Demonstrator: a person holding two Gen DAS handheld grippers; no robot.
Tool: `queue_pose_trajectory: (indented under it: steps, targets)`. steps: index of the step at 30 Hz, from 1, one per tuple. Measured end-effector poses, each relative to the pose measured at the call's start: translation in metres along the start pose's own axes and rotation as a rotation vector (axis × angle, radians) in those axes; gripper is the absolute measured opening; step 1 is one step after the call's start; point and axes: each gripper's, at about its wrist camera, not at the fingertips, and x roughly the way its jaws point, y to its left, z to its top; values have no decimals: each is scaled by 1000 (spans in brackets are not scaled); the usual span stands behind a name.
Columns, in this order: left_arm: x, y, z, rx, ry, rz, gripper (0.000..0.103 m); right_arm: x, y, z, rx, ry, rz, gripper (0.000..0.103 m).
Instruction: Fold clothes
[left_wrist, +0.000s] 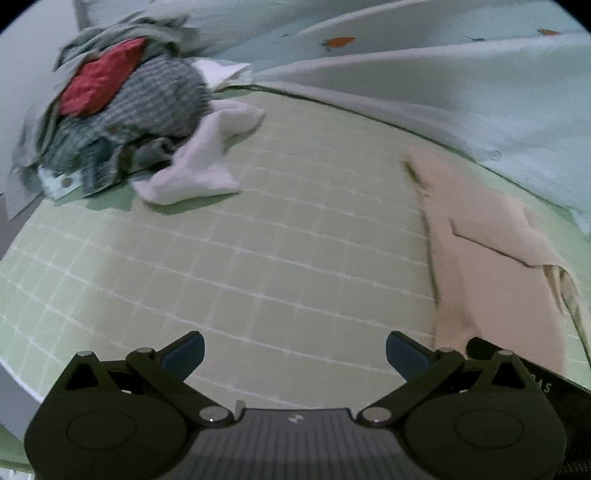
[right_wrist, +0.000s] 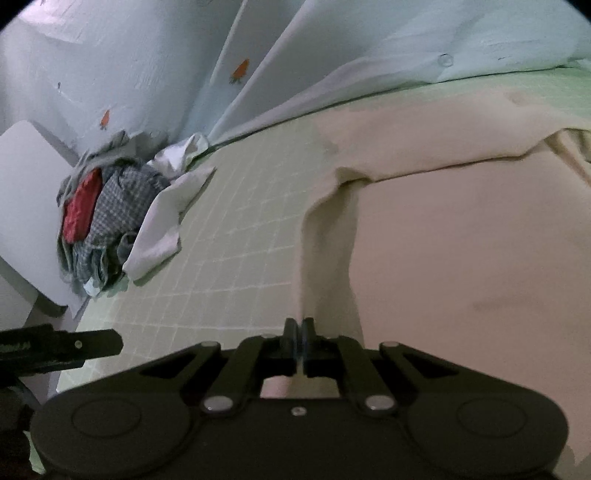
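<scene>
Two claws over the table (left_wrist: 258, 258): right claw (right_wrist: 298, 332) pinched tight on the beige garment's (right_wrist: 461, 258) edge, cloth spreading ahead and right; left claw (left_wrist: 295, 350) gapes wide, empty; laundry pile (left_wrist: 122, 110) far ahead-left.

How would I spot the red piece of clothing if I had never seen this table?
Start at the pale green gridded mat and follow it to its far left corner, where a heap of crumpled laundry sits. The red cloth lies near the top, above a grey checked garment; it is the only bright colour there.
</scene>
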Motion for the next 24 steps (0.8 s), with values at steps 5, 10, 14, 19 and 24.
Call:
queue_pose_trajectory:
  steps: [5, 10, 14, 19, 24]
  targets:
    - [2, -45, -3, 60, 13, -32, 103, -19, -31, 2, 34, -6, -30, 3]
    - [3, -76, -16, 111, 41, -29, 103, -27, -56, 0, 48, 18, -68, 3]
    - [4, -84, -27, 108, 70, -6, 103, -23, -63, -4, 11, 49, -90, 2]
    - [6, -78, -37, 73, 105, 30, 103, -17, -65, -15, -84, 92, -143, 3]
    - [10, -74, -35, 26, 115, 53, 103, -12, -49, -18, -229, 105, -182, 5]
